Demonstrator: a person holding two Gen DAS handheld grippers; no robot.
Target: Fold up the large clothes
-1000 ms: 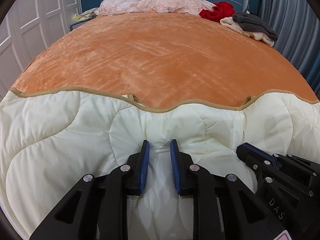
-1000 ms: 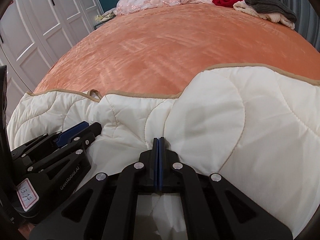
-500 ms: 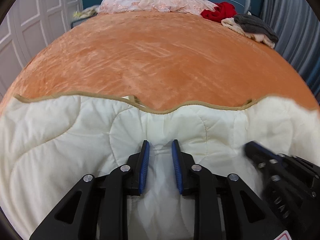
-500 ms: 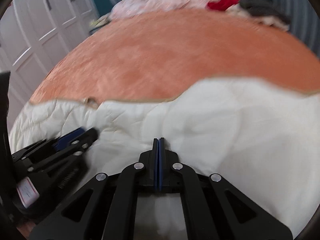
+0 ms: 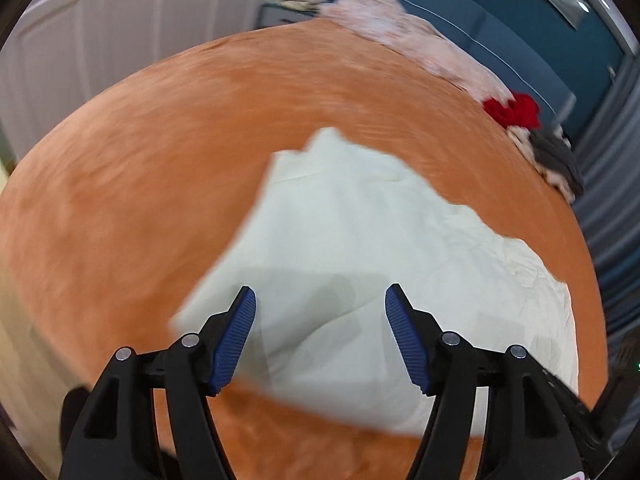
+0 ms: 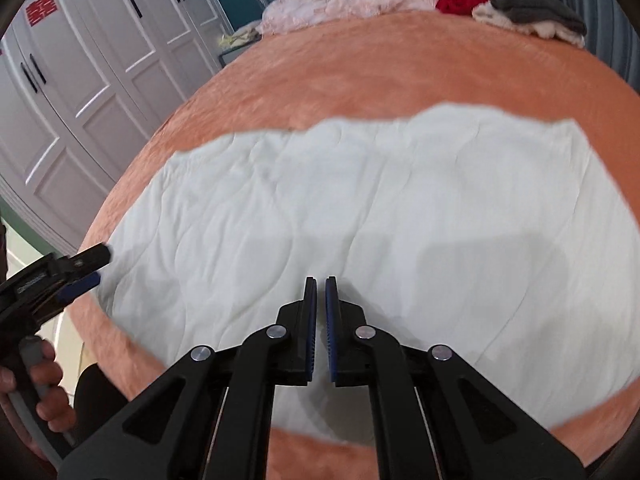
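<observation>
Quilted cream fabric [image 5: 360, 240], some large padded garment or cover, is lying spread on the orange bedspread [image 5: 140, 200] in your left wrist view. Your left gripper [image 5: 320, 336] is hovering over its near edge, jaws opening wide, nothing pinched between them. It looks soft, light and bulky, likely to sag and slide on the plush, so you should be taking it by corners or the seamed border.

In the right wrist view the fabric [image 6: 360, 208] is filling the middle of the bed. Your right gripper [image 6: 320, 328] is showing only a thin slit between its pads, holding nothing. The left gripper [image 6: 76, 276] is sitting at the left edge. Open bedspread [image 6: 400, 64] is lying beyond; the clothes pile [image 6: 520, 12] is well apart.
</observation>
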